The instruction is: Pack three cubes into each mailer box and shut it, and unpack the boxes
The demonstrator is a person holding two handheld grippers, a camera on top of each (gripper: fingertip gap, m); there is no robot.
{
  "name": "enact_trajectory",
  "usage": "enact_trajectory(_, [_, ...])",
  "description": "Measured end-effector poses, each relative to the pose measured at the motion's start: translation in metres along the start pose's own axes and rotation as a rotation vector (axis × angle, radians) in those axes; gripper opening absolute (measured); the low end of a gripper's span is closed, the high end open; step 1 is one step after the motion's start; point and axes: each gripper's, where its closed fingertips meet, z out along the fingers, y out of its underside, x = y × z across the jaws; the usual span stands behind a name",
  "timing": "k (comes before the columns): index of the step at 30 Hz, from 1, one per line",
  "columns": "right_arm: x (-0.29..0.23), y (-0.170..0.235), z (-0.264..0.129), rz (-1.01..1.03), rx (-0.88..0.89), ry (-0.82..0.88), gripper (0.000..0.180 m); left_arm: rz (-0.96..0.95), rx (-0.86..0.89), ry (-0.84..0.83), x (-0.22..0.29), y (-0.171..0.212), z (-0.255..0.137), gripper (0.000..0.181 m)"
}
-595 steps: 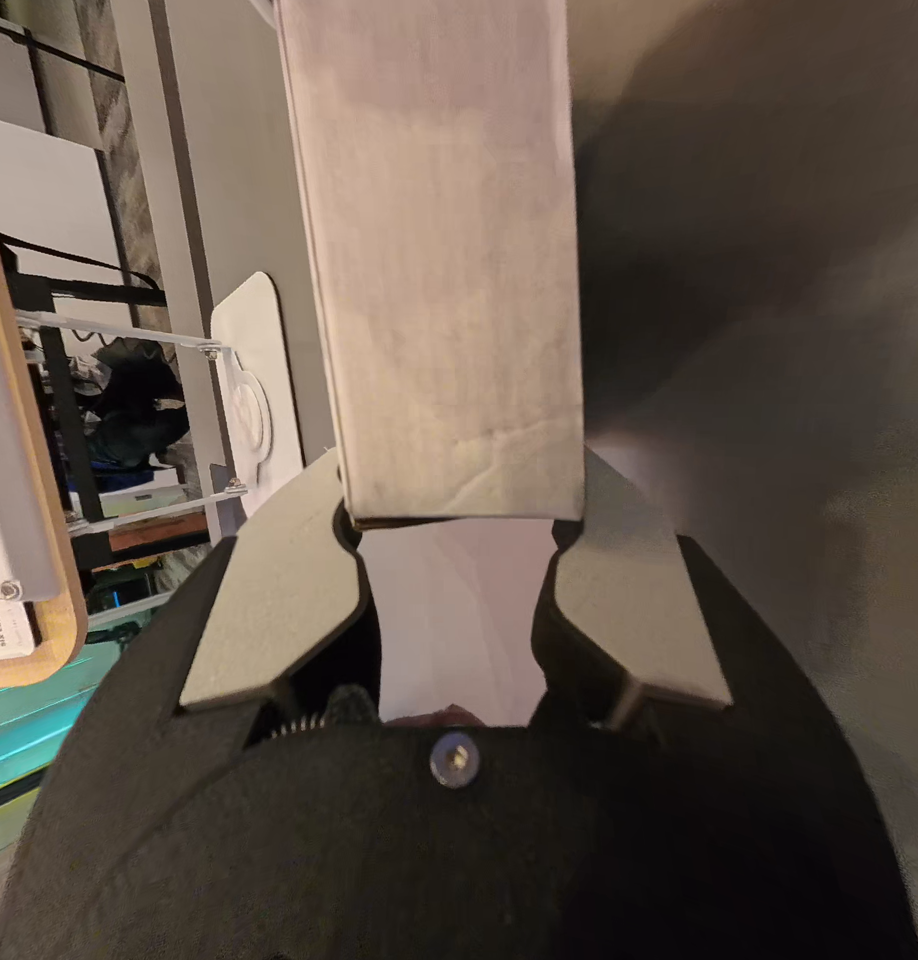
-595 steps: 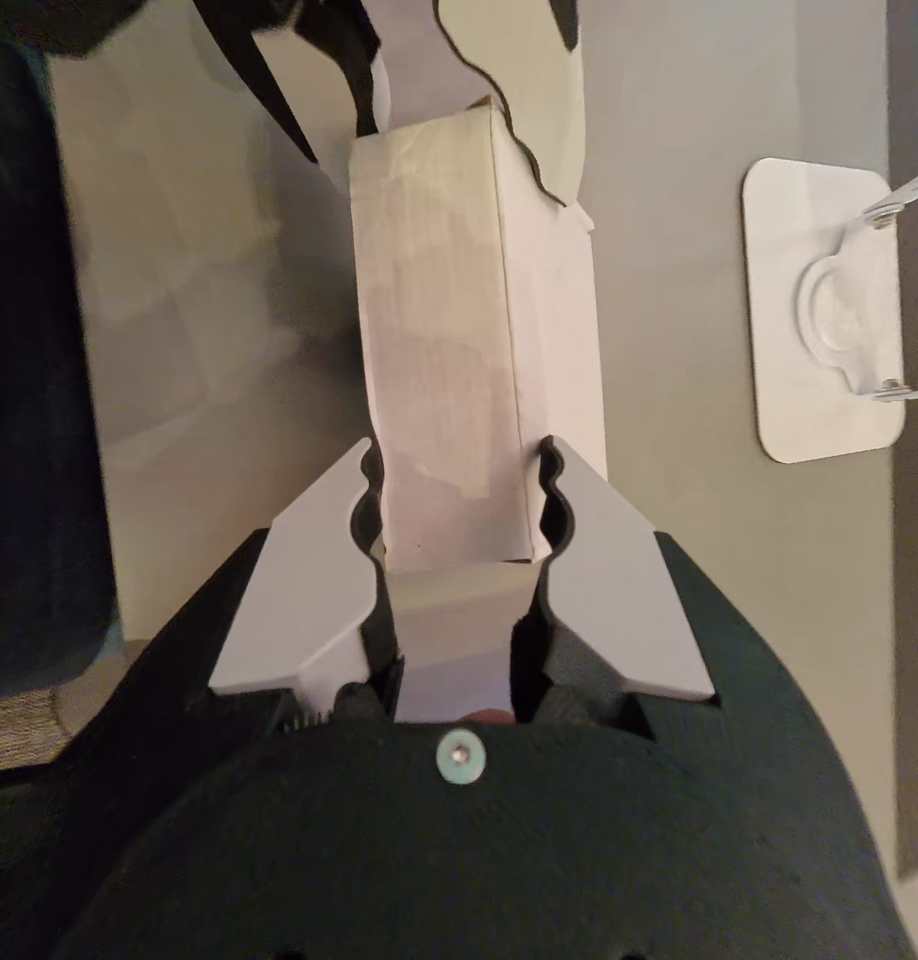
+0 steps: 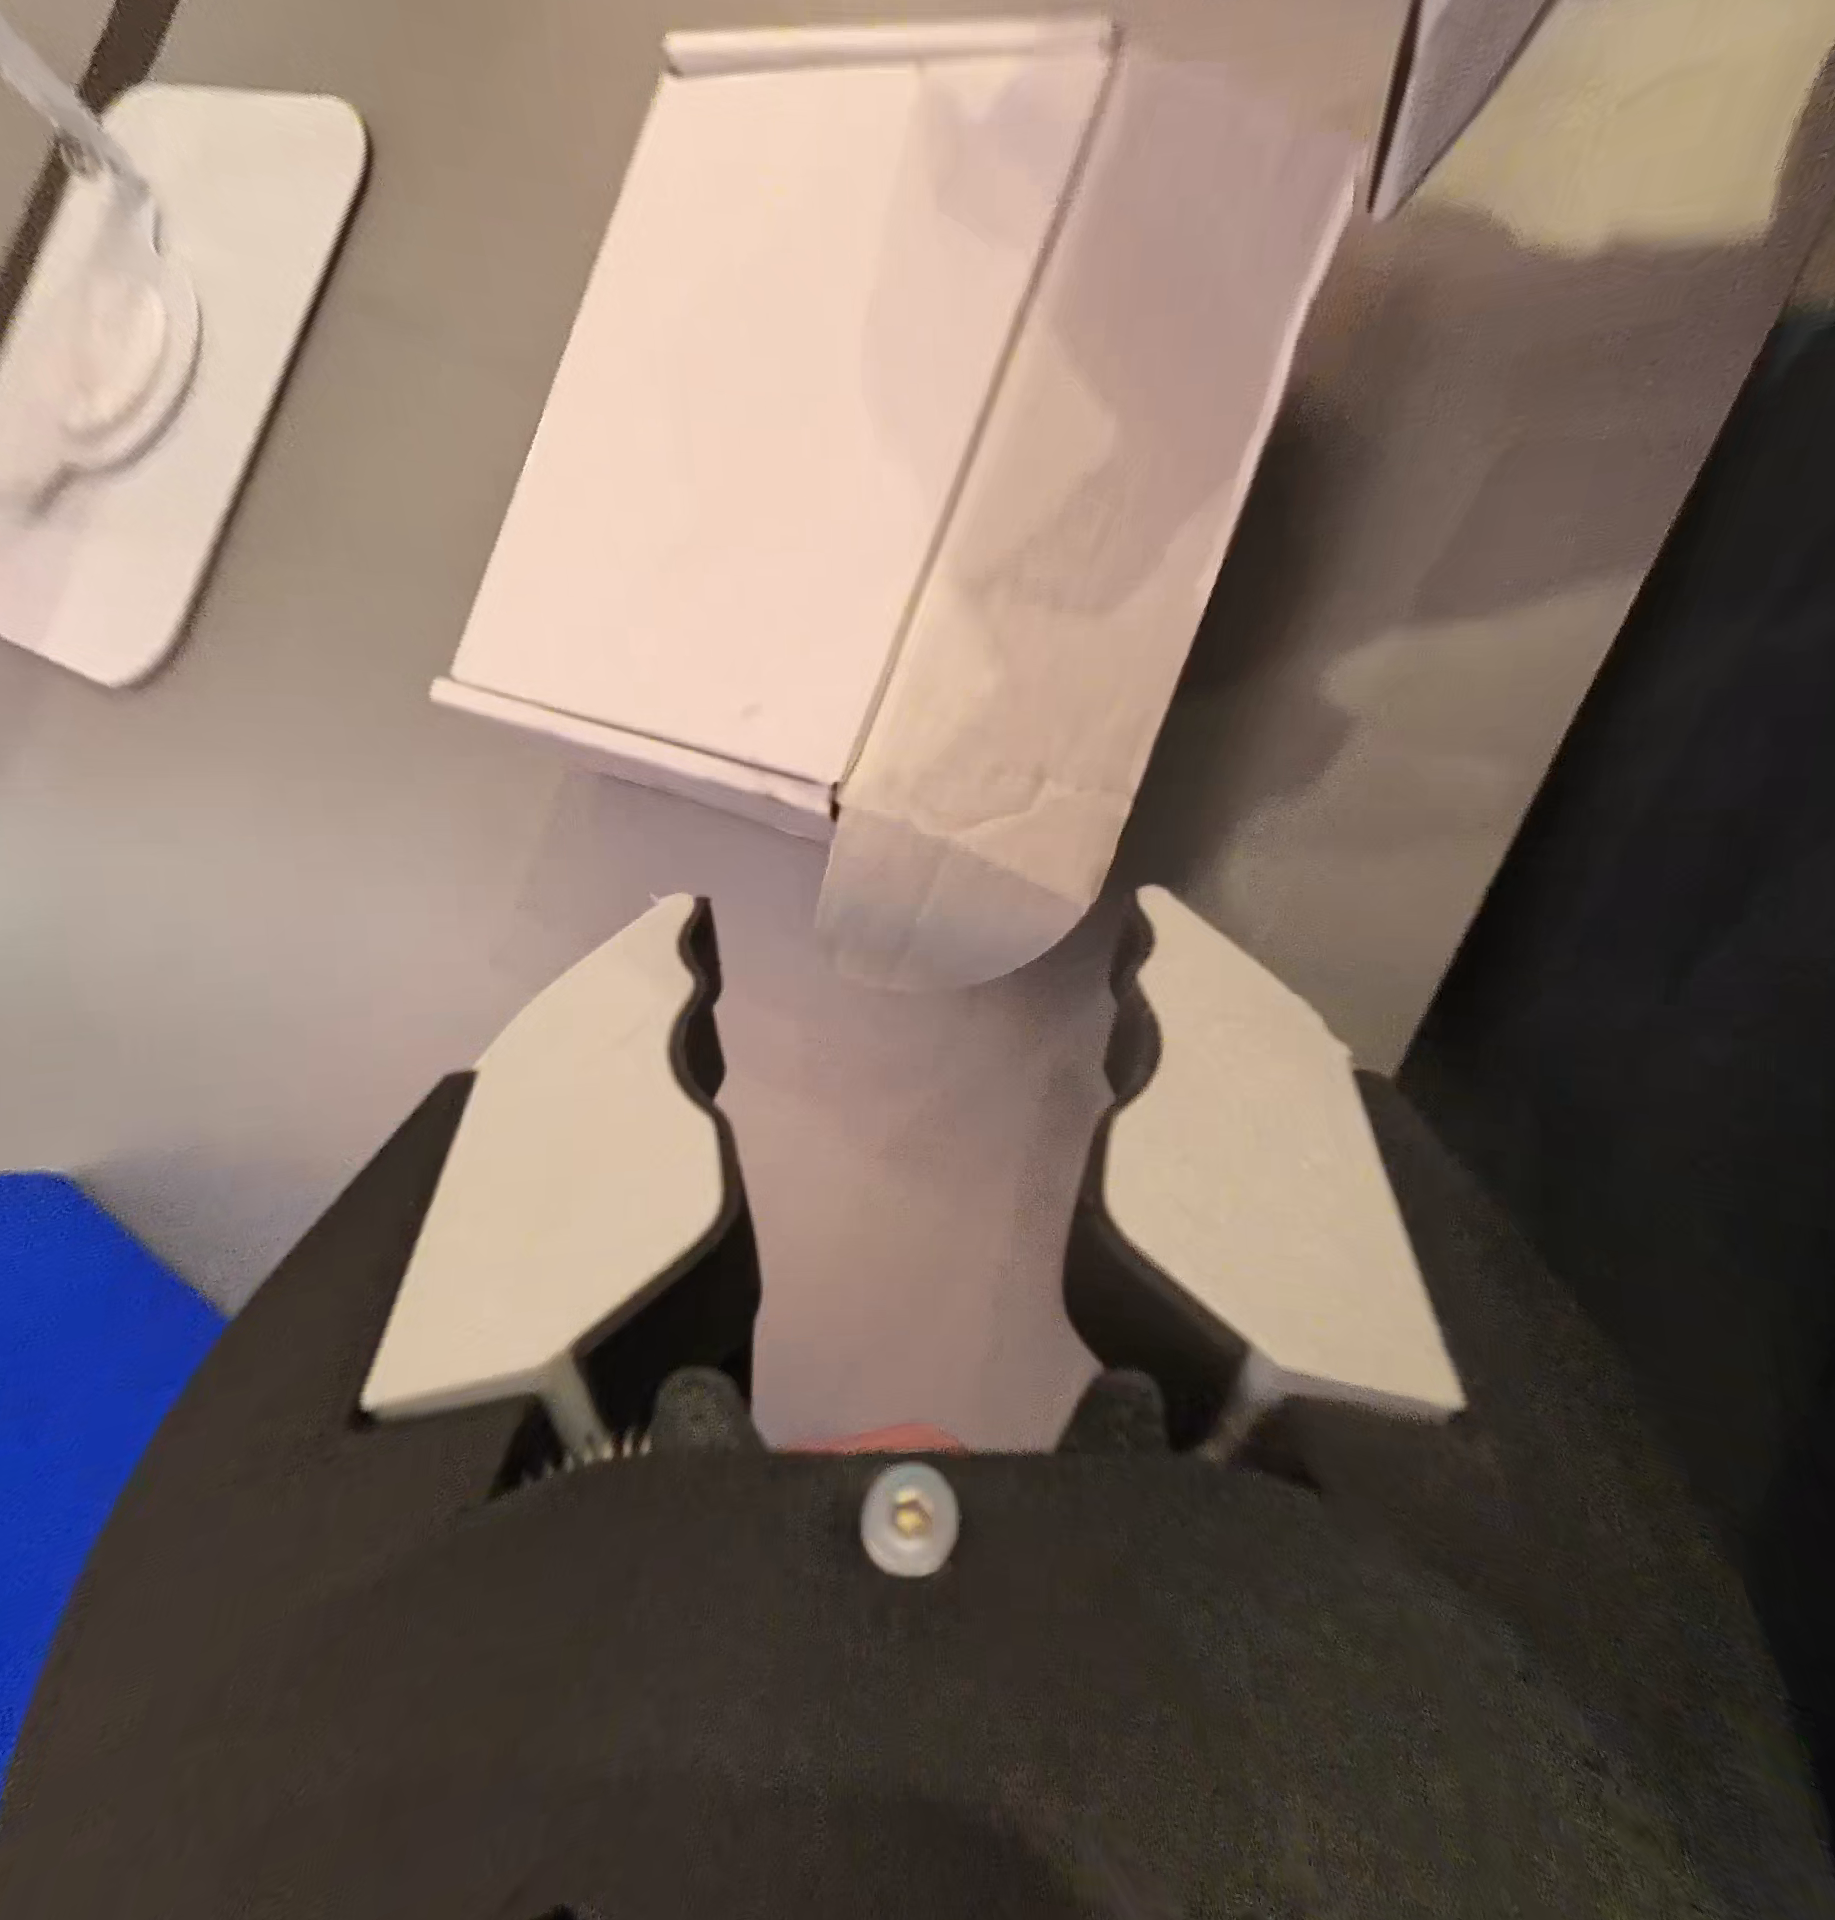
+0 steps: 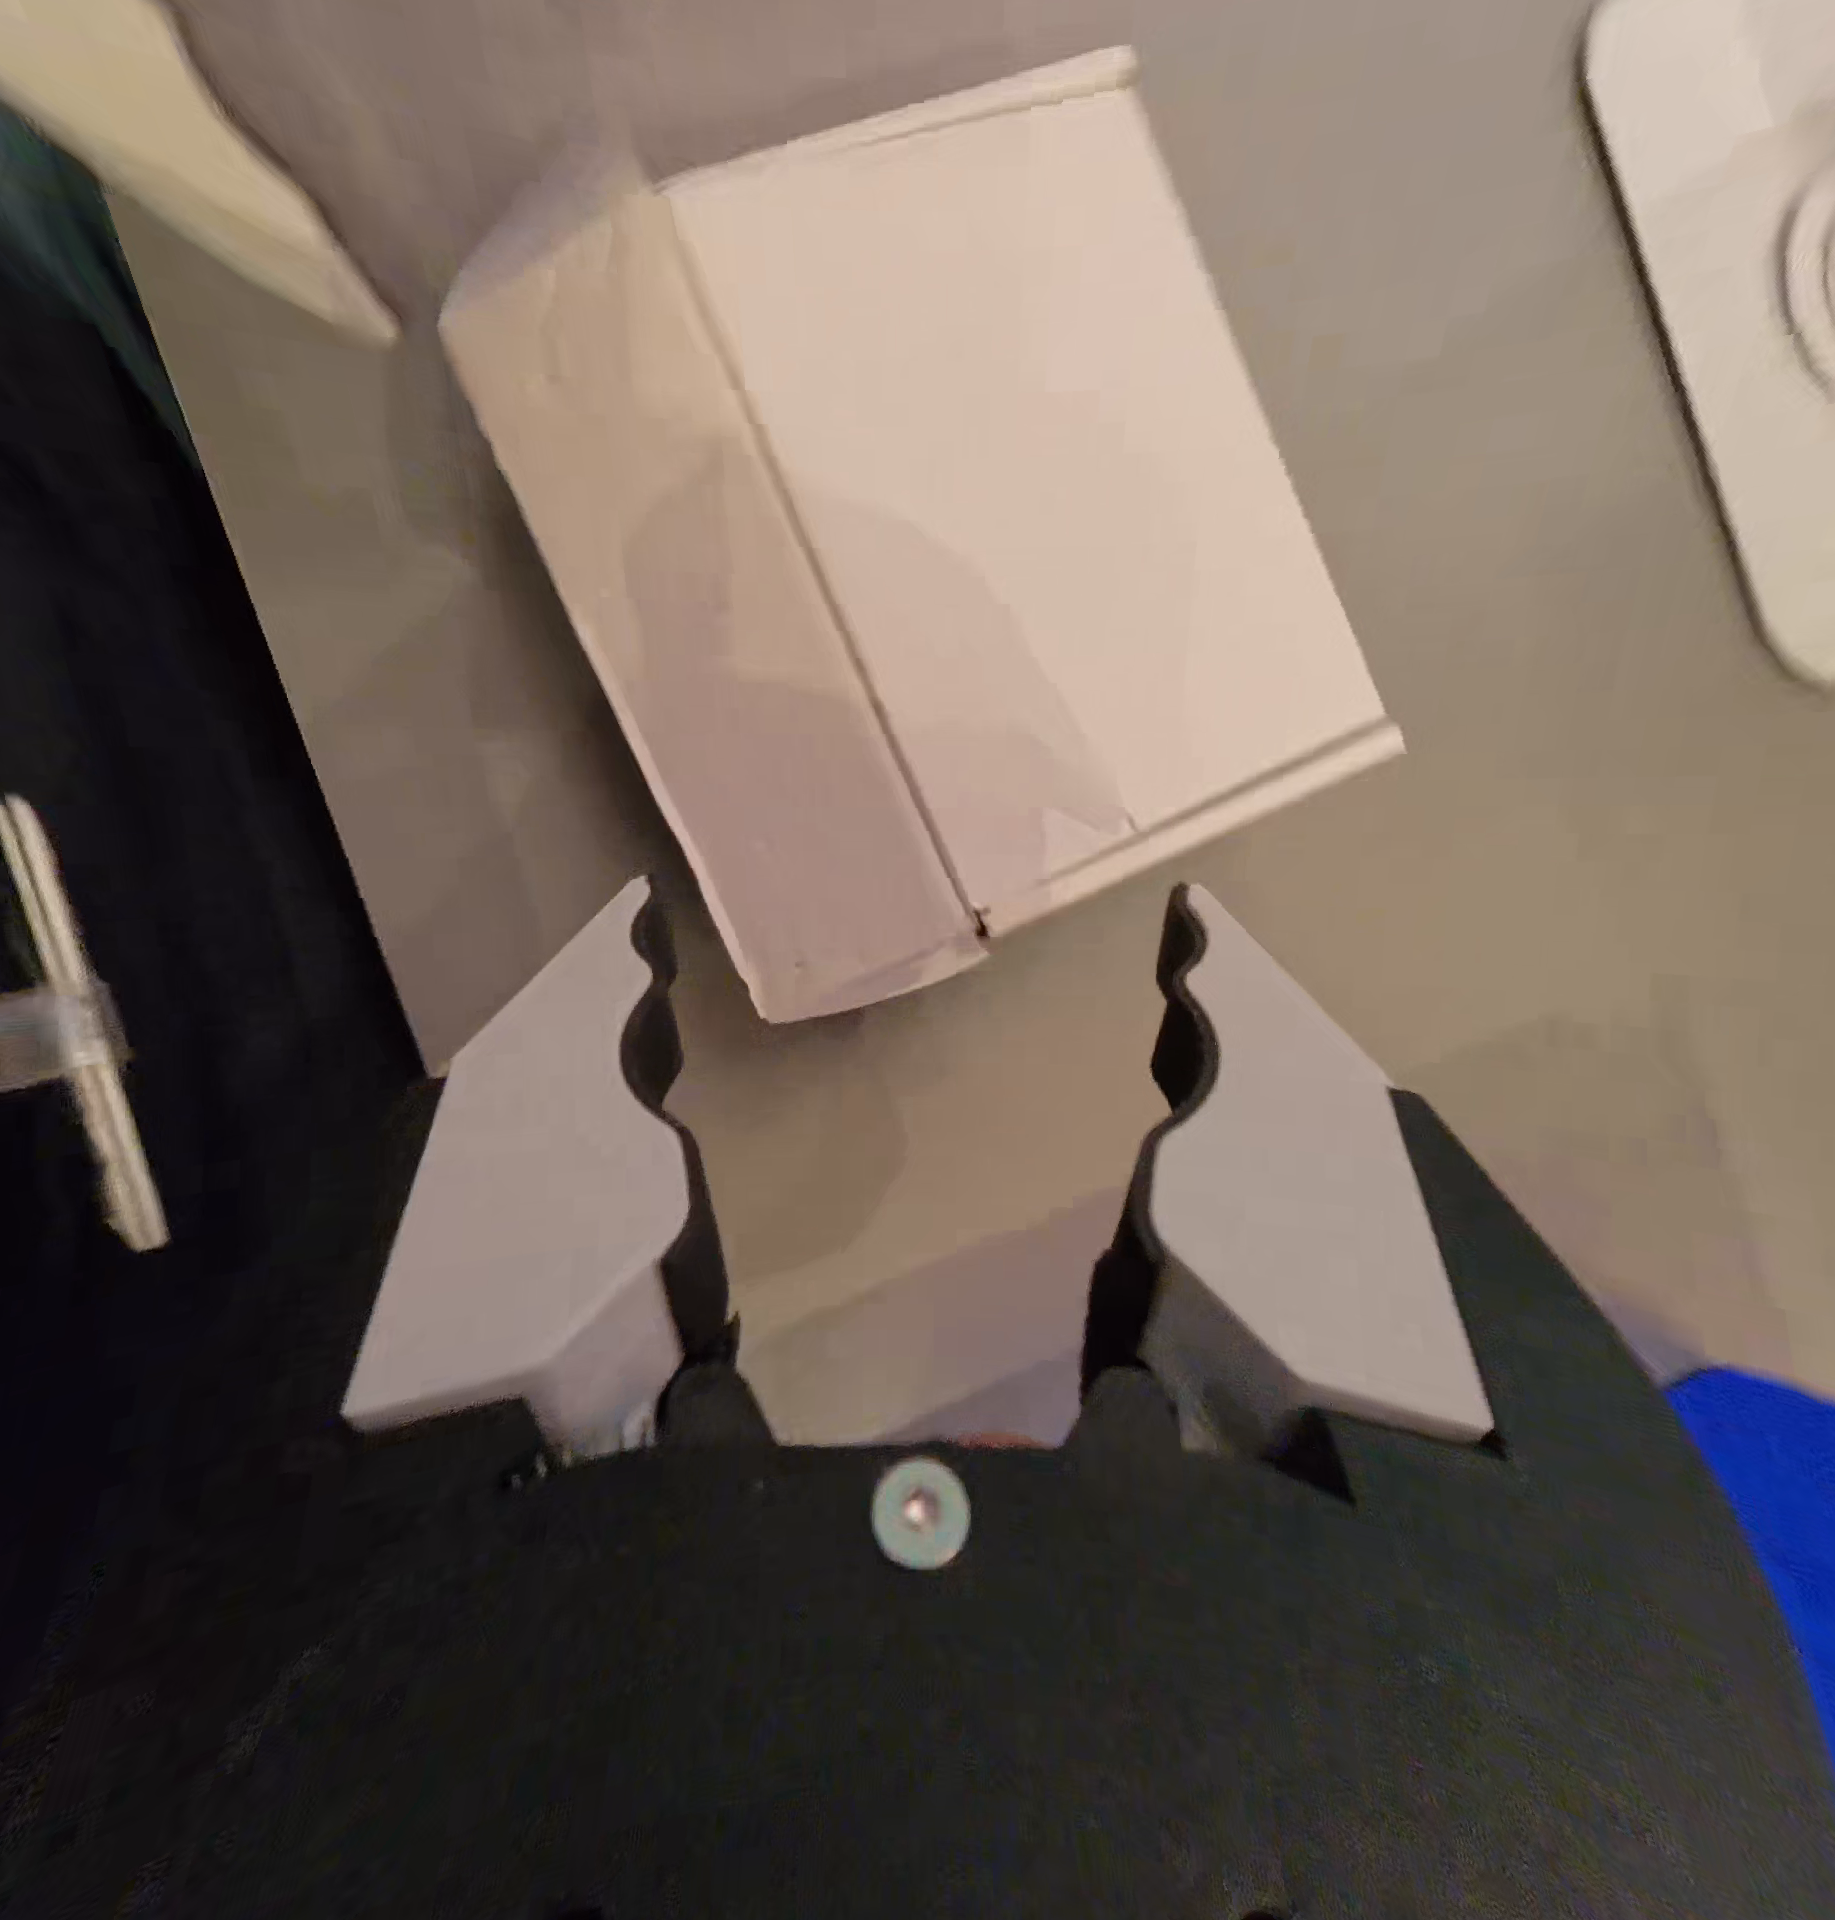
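1. Left wrist view: the left gripper [image 3: 918, 935] is spread apart, nothing between its jaws, hovering just short of the white cardboard mailer box [image 3: 788, 436].
2. The box lies closed on the grey matte tabletop [image 3: 269, 883], flat lid face up. A rounded tuck flap [image 3: 944, 914] at its near corner pokes toward the gap between the jaws; probably the gripper is lined up on this end because that is where the lid gets opened or pressed home.
3. A white rounded-corner stand base plate [image 3: 165, 364] sits well apart at upper left. A blue cube [image 3: 51, 1403] is at the lower left edge, outside the box. Cannot tell what is inside the box.
4. Right wrist view: the right gripper [image 4: 913, 914] is also apart and empty, facing the same box [image 4: 1017, 468] from the opposite end, the box corner just ahead of the fingertips.
5. Both grippers flank the box, likely so one can steady it while the other works the flap.
6. A second pale cardboard piece [image 4: 186, 177] is blurred at upper left; a blue shape [image 4: 1796, 1558] shows at lower right.
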Motion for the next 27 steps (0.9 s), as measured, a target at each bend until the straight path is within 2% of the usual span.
enact_trajectory(4, [-0.002, 0.02, 0.002, 0.296, -0.014, -0.145, 0.089, -0.245, 0.034, 0.105, 0.008, -0.001, 0.004, 0.068])
enact_trajectory(8, [-0.02, 0.029, 0.017, 0.399, -0.019, -0.302, 0.069, -0.371, 0.029, 0.176, 0.011, 0.001, 0.014, 0.063])
enact_trajectory(10, [-0.024, 0.028, 0.022, 0.413, -0.006, -0.334, 0.059, -0.403, 0.014, 0.215, 0.015, 0.003, 0.018, 0.061])
enact_trajectory(16, [-0.025, 0.025, 0.025, 0.417, -0.007, -0.353, 0.057, -0.49, 0.022, 0.303, 0.023, -0.001, 0.023, 0.059])
enact_trajectory(23, [-0.03, 0.023, 0.026, 0.445, -0.014, -0.413, 0.055, -0.718, 0.054, 0.438, 0.023, -0.003, 0.018, 0.048])
enact_trajectory(27, [-0.029, 0.022, 0.024, 0.45, -0.003, -0.427, 0.056, -0.726, 0.063, 0.431, 0.022, 0.0, 0.014, 0.047])
